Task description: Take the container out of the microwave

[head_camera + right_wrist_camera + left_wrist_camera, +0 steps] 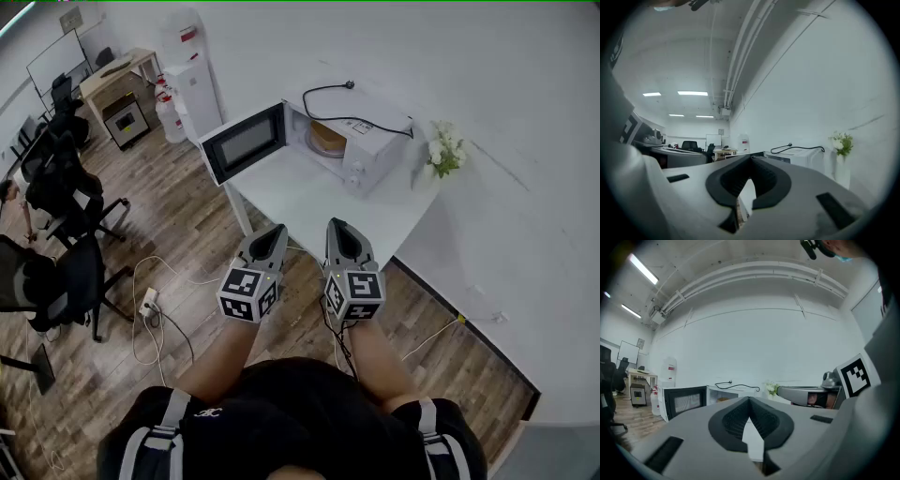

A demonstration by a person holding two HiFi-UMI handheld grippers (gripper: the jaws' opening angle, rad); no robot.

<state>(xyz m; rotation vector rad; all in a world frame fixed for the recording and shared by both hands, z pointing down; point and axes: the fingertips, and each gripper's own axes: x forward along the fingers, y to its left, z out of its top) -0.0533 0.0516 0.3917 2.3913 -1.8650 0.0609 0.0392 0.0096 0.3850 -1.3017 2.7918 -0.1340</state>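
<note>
A white microwave (367, 141) stands on a small white table (309, 202) with its door (246, 142) swung open to the left. Inside sits a tan round container (327, 138). My left gripper (277, 229) and right gripper (336, 223) hover side by side over the table's near edge, well short of the microwave, both shut with nothing held. In the left gripper view the jaws (749, 400) meet at their tips, with the open microwave (725, 393) far ahead. The right gripper view shows its jaws (751, 159) closed, the microwave (794, 157) to the right.
White flowers in a vase (443, 150) stand right of the microwave, against the white wall. A black power cord (330, 101) lies on the microwave's top. Office chairs (66, 187), a water dispenser (192, 89) and floor cables (150, 309) are to the left.
</note>
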